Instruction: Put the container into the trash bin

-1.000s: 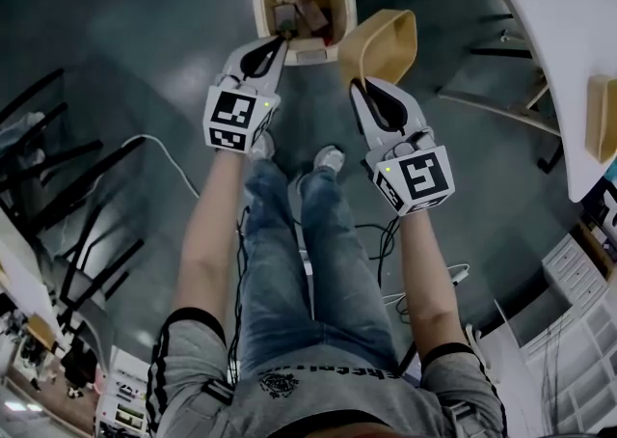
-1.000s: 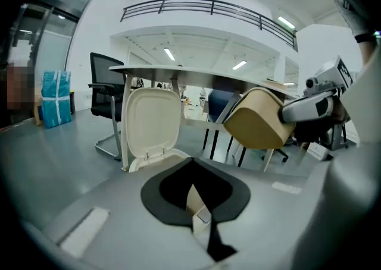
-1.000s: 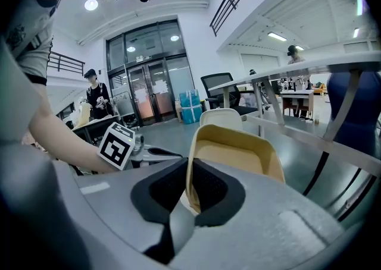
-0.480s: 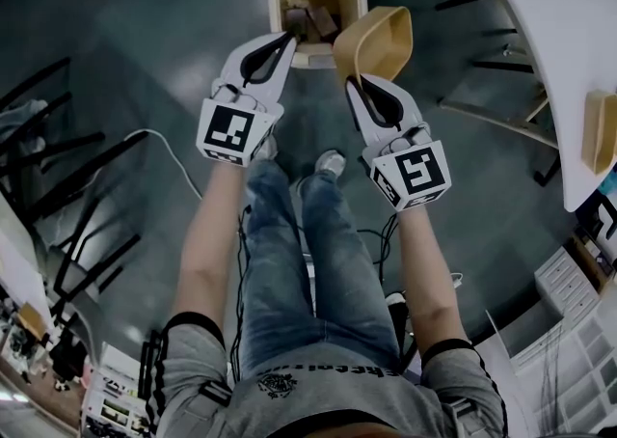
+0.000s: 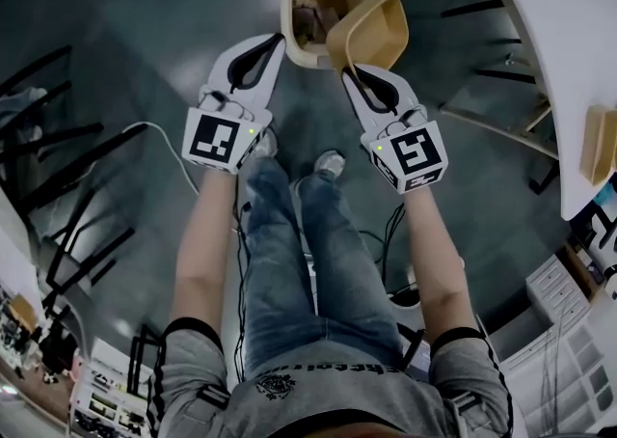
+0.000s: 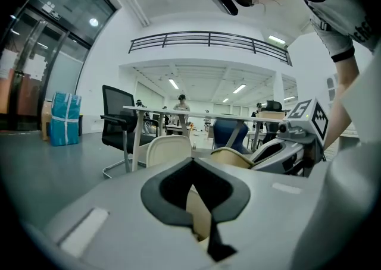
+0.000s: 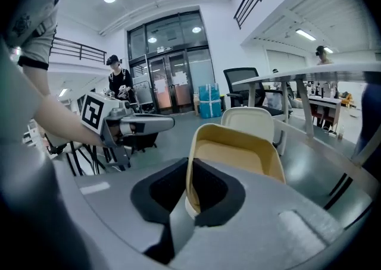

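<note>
— What's on the left?
— The left gripper [image 5: 278, 40], clenched on nothing, beside the open trash bin [image 5: 292, 12].
— And right?
— The right gripper [image 5: 349, 70] pinches the rim of the container [image 5: 374, 29]: tan, empty, round-cornered, tilted at the bin's right edge.

Container [image 5: 371, 31] carried closer, seemingly over trash bin [image 5: 288, 4] rim; left gripper [image 5: 273, 41] withdrawn.

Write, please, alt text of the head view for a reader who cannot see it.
Seen from above, the right gripper holds a tan container by its rim at the edge of an open trash bin on the floor. The left gripper, shut and empty, points at the bin too.
</note>
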`<action>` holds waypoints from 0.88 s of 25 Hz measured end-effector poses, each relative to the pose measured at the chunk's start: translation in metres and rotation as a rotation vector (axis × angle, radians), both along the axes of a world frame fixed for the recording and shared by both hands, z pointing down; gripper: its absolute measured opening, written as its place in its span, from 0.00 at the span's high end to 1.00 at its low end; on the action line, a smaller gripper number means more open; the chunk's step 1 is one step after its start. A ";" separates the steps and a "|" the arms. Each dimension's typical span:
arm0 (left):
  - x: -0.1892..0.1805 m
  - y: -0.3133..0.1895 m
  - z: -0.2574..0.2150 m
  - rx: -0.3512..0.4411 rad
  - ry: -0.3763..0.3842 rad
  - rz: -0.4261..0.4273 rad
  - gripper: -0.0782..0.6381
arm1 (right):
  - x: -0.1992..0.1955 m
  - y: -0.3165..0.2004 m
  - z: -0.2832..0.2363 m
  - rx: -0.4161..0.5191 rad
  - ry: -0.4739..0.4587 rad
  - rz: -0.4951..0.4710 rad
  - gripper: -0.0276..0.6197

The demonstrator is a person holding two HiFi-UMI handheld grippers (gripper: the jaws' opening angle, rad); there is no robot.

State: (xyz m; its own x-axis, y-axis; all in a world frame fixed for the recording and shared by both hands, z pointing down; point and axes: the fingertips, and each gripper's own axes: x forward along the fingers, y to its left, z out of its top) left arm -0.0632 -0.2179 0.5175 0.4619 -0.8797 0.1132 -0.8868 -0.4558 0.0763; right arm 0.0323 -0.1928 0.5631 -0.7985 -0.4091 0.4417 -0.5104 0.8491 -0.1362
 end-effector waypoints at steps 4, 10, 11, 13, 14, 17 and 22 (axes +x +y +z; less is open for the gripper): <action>-0.008 0.001 0.001 0.003 -0.005 -0.008 0.87 | -0.009 -0.008 0.014 0.020 0.065 -0.082 0.92; -0.013 0.002 0.000 0.000 0.010 -0.016 0.87 | -0.018 -0.014 0.046 0.041 0.188 -0.211 0.92; -0.014 0.002 -0.001 -0.001 0.015 -0.019 0.87 | -0.020 -0.014 0.053 0.045 0.214 -0.235 0.92; -0.016 0.003 -0.002 -0.001 0.021 -0.024 0.87 | -0.023 -0.016 0.067 0.055 0.267 -0.280 0.92; -0.017 0.003 -0.003 -0.001 0.021 -0.024 0.87 | -0.024 -0.017 0.074 0.060 0.293 -0.298 0.92; -0.018 0.006 -0.002 -0.007 0.020 -0.018 0.87 | -0.025 -0.020 0.092 0.077 0.379 -0.351 0.92; -0.019 0.009 0.004 -0.016 0.017 -0.011 0.87 | -0.023 -0.024 0.119 0.118 0.518 -0.455 0.92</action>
State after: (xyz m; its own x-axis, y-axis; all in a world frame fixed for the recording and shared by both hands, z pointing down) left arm -0.0825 -0.2091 0.5213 0.4540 -0.8829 0.1198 -0.8903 -0.4444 0.0991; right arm 0.0094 -0.2170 0.6817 -0.6002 -0.1529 0.7851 -0.0748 0.9880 0.1352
